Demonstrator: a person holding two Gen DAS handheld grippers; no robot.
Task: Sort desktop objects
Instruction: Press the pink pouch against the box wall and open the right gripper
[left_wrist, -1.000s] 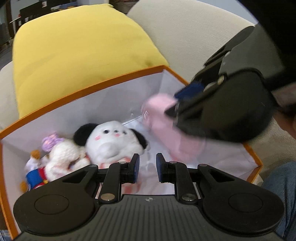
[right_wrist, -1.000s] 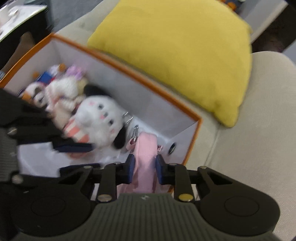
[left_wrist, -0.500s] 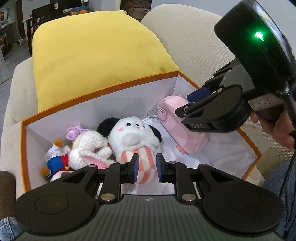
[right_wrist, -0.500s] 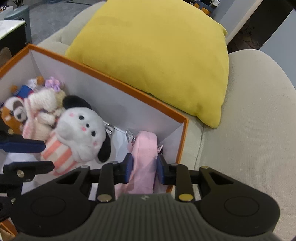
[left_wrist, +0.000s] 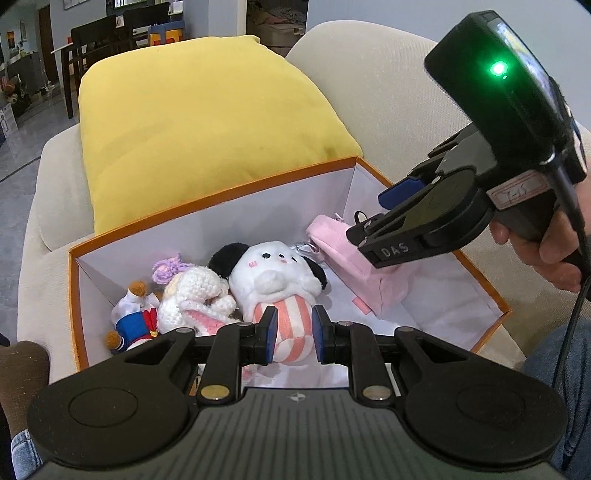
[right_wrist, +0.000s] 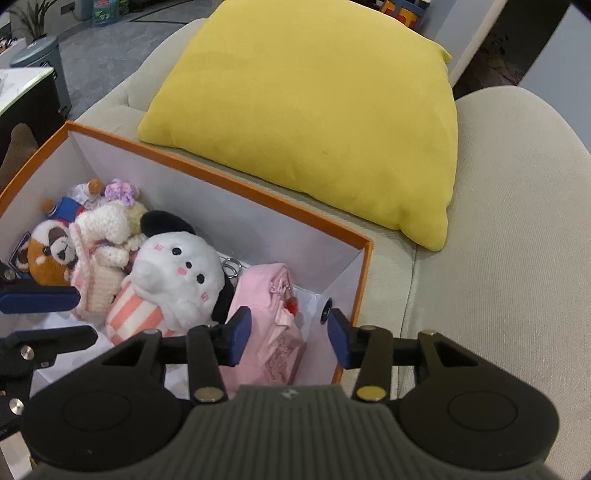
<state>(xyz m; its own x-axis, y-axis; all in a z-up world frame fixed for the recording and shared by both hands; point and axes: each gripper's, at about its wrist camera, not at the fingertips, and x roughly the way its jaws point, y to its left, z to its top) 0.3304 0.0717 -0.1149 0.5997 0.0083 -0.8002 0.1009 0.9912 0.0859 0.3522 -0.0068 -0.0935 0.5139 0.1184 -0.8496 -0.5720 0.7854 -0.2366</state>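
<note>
In the right wrist view the right gripper (right_wrist: 290, 338) hangs over the right end of the orange box (right_wrist: 221, 176), its jaws opening, their pads clear of the pink pouch (right_wrist: 269, 314) that lies between and below them against the box's right wall. Left of the pouch sits a white plush dog (right_wrist: 177, 273). In the left wrist view the left gripper (left_wrist: 293, 334) stands narrow and empty at bottom centre, above the dog's striped body.

Both my wrist cameras tilt steeply down, close over the orange box (left_wrist: 229, 201); left views from its near side, right from its right end (right_wrist: 364, 280).
</note>
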